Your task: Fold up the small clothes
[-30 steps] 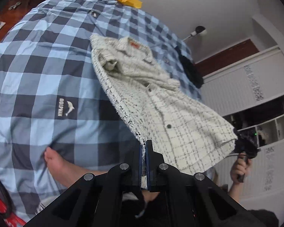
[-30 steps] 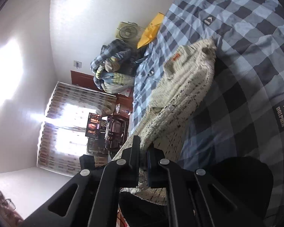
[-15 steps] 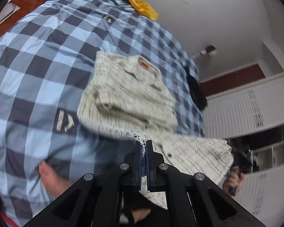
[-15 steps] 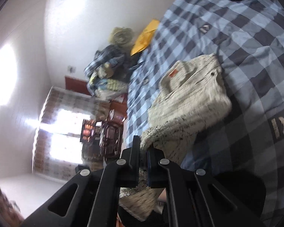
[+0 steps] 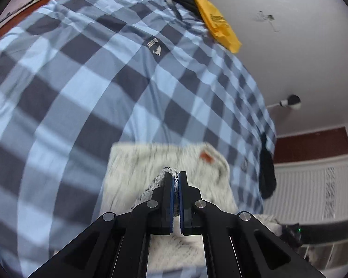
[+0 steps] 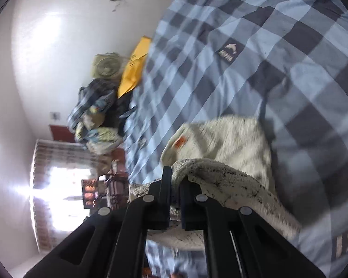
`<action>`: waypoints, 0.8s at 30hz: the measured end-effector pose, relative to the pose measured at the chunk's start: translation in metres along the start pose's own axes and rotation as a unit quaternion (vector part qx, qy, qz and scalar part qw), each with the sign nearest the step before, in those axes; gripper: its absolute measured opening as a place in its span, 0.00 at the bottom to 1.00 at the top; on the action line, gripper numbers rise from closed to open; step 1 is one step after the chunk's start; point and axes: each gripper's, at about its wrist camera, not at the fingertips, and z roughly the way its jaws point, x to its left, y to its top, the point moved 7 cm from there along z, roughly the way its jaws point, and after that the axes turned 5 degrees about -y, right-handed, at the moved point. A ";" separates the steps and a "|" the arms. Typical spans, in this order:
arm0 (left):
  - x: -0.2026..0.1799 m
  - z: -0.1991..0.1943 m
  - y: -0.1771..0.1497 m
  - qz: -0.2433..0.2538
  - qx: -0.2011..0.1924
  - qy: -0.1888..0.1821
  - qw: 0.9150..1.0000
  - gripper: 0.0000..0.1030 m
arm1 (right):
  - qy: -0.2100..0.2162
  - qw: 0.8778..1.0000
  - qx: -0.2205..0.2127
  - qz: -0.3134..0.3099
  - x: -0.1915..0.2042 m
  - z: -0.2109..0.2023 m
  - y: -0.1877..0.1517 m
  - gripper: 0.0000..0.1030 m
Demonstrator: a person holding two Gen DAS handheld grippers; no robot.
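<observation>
While both grippers pinch the hem of the cream checked shirt (image 5: 167, 162), the fold in hand appears to be bringing the lower half over the collar half. The left gripper (image 5: 175, 180) has its jaws pressed together on a frayed hem corner; the right gripper (image 6: 175, 180) likewise clamps a thick roll of hem. The shirt lies on the blue checked bedsheet (image 5: 81, 81), well in from its edges. Its long axis appears to run away from the grippers, the collar end with the orange label (image 5: 206, 156) pointing toward the far end of the bed, where a yellow bag (image 5: 218, 30) lies. Judgement: carry both corners level, land the hem square with the shoulders, release only once flat. Motion blur hides the finer creases.
</observation>
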 end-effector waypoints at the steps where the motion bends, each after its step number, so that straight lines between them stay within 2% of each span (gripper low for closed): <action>1: 0.002 0.014 0.012 -0.008 0.000 0.004 1.000 0.02 | -0.005 1.000 0.004 0.005 -0.004 0.010 0.011 0.03; 6: 0.028 0.082 0.048 -0.055 0.010 0.042 0.998 0.03 | -0.054 0.998 0.021 0.028 -0.037 0.072 0.059 0.03; 9: 0.054 0.102 0.053 -0.120 0.016 0.049 0.991 0.03 | -0.031 0.996 0.049 0.061 -0.053 0.102 0.076 0.03; 10: 0.060 0.105 0.055 -0.136 0.016 0.047 0.989 0.03 | -0.021 0.995 0.059 0.078 -0.059 0.107 0.078 0.06; 12: 0.065 0.108 0.058 -0.149 0.026 0.046 0.987 0.03 | 0.005 0.987 0.091 0.133 -0.073 0.115 0.082 0.10; 13: 0.064 0.106 0.060 -0.146 0.026 0.051 0.988 0.06 | 0.012 0.984 0.095 0.153 -0.078 0.114 0.085 0.17; 14: 0.060 0.100 0.065 -0.133 0.015 0.059 0.989 0.14 | 0.020 0.980 0.083 0.180 -0.086 0.106 0.091 0.27; 15: 0.054 0.088 0.073 -0.115 -0.013 0.066 0.991 0.26 | 0.026 0.979 0.061 0.194 -0.091 0.095 0.100 0.36; 16: 0.048 0.077 0.081 -0.106 -0.035 0.063 0.992 0.81 | 0.032 0.978 0.041 0.204 -0.096 0.082 0.108 0.59; 17: 0.043 0.063 0.088 -0.102 -0.064 0.056 0.991 0.96 | 0.042 0.976 0.022 0.214 -0.101 0.068 0.115 0.79; 18: 0.039 0.051 0.093 -0.103 -0.094 0.054 0.989 1.00 | 0.049 0.974 0.004 0.219 -0.103 0.054 0.119 0.82; 20: 0.030 0.033 0.097 -0.094 -0.113 0.059 0.987 1.00 | 0.036 0.978 -0.013 0.203 -0.102 0.033 0.121 0.82; 22: 0.018 0.027 0.093 -0.055 -0.097 0.084 0.990 1.00 | 0.005 0.988 -0.018 0.152 -0.090 0.016 0.111 0.82; 23: 0.010 0.026 0.085 -0.019 -0.080 0.117 0.990 1.00 | -0.019 0.992 -0.011 0.126 -0.085 0.013 0.102 0.82; 24: 0.006 0.023 0.078 0.003 -0.070 0.134 0.989 1.00 | -0.047 0.994 0.003 0.098 -0.079 0.013 0.091 0.82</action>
